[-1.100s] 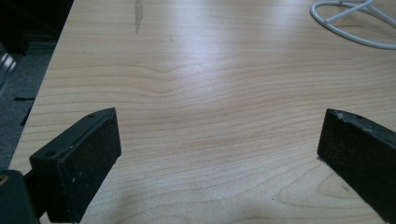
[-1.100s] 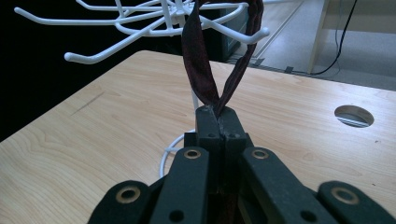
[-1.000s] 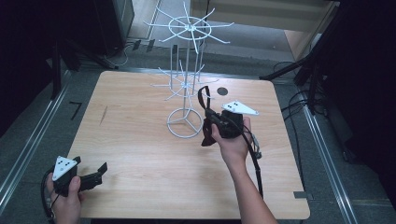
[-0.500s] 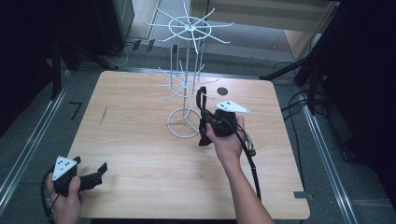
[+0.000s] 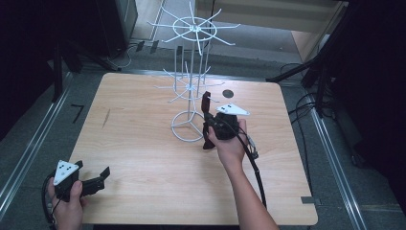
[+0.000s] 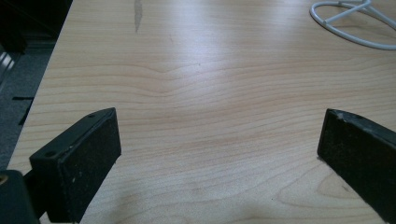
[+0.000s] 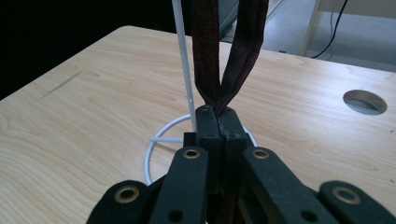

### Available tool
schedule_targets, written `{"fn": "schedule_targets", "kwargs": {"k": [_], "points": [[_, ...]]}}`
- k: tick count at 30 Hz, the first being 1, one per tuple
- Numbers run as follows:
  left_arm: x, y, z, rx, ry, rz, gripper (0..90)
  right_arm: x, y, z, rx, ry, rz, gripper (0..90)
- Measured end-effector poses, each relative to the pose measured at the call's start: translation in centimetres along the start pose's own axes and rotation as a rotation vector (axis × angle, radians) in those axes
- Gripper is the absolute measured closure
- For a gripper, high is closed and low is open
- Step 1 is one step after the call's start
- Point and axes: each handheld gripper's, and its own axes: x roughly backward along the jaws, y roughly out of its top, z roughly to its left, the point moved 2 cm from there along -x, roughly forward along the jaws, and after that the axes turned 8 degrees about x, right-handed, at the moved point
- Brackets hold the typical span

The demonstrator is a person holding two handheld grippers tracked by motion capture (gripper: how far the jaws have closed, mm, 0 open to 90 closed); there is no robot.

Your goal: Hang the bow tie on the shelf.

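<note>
A: What has the right gripper [image 5: 207, 125] got?

B: A dark red strap [image 7: 227, 60]. Its jaws are pressed together on it, and in the right gripper view the strap rises from between them as a loop with two sides.

A: And in the high view?

B: The strap's top end [image 5: 206, 101] stands just above that gripper, and a short dark end hangs below it onto the table [image 5: 143, 158]. The right hand [image 5: 229, 143] grips the tool from behind, with the cable trailing back along the forearm.

A: Where is the rack?

B: The white wire rack [image 5: 190, 76] stands just to the left of the right gripper. Its ring base [image 7: 154, 154] lies right beyond the shut jaws, and its thin post [image 7: 183, 60] goes up just left of the strap.

A: The left gripper [image 5: 93, 181]?

B: Jaws wide apart, holding nothing, at the near left edge of the table, well apart from the rack. Ahead of it is bare wood, with a bit of the ring base [image 6: 355, 25] far off to its right. The left hand [image 5: 67, 203] holds it.
</note>
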Motion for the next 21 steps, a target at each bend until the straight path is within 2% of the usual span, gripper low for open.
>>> {"fn": "schedule_targets", "kwargs": {"k": [4,7,10,12,13,17,21], "points": [[0.0,0.0,0.0,0.001,-0.001,0.000,0.1,0.2,-0.1,-0.2,-0.001,0.008,0.001,88.2],[0.0,0.0,0.0,0.001,-0.001,0.000,0.1,0.3,-0.3,-0.5,0.003,0.010,0.007,83.1],[0.0,0.0,0.0,0.001,-0.001,0.000,0.1,0.5,-0.4,-0.7,-0.003,0.027,0.011,69.6],[0.0,0.0,0.0,0.000,-0.001,0.000,0.1,0.7,-0.6,-0.7,0.025,0.022,0.031,56.5],[0.0,0.0,0.0,0.000,-0.001,0.000,0.1,0.8,-0.7,-0.7,0.036,0.010,0.038,56.5],[0.0,0.0,0.0,-0.001,-0.001,0.002,0.1,1.3,-0.9,-0.8,0.047,0.003,0.046,42.7],[0.0,0.0,0.0,-0.003,0.001,0.001,0.2,1.9,-1.3,-1.3,0.047,-0.012,0.061,34.0]]}}
